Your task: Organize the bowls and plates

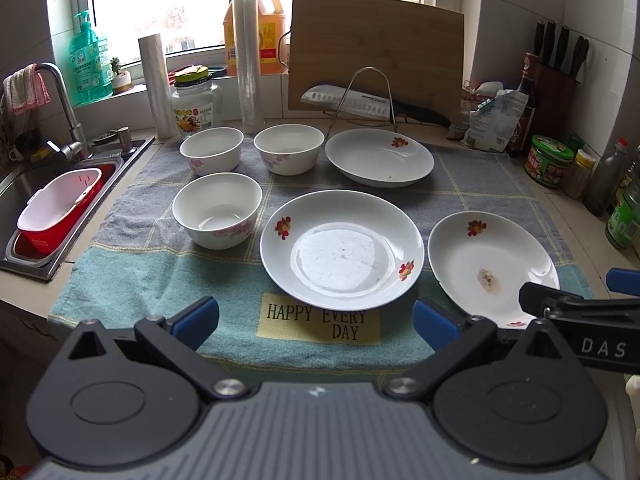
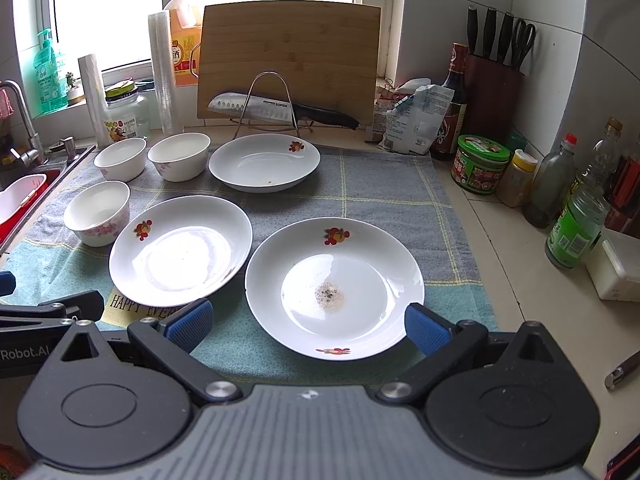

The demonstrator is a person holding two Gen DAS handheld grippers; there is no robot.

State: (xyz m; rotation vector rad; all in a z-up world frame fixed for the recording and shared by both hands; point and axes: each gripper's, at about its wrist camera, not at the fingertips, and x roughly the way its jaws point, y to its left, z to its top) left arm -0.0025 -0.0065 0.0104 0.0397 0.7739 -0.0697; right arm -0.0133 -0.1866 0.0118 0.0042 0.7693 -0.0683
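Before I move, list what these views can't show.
- Right plate: left wrist view, near rim hidden behind the right gripper.
- Towel: right wrist view, the text is partly covered by the middle plate.
- Sink: cut off by the left edge.
- Jar: label too small to read.

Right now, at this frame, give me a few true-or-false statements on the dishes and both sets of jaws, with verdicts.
1. Three bowls and three plates stand on the towel. True.
2. The plates are already stacked. False: each lies apart on the towel.
3. The near-right plate has a speckled residue patch in its centre. True.
4. The left gripper is shut on a bowl. False: its jaws stand open, holding nothing.
5. The right gripper is open, near the soiled plate's front rim. True.
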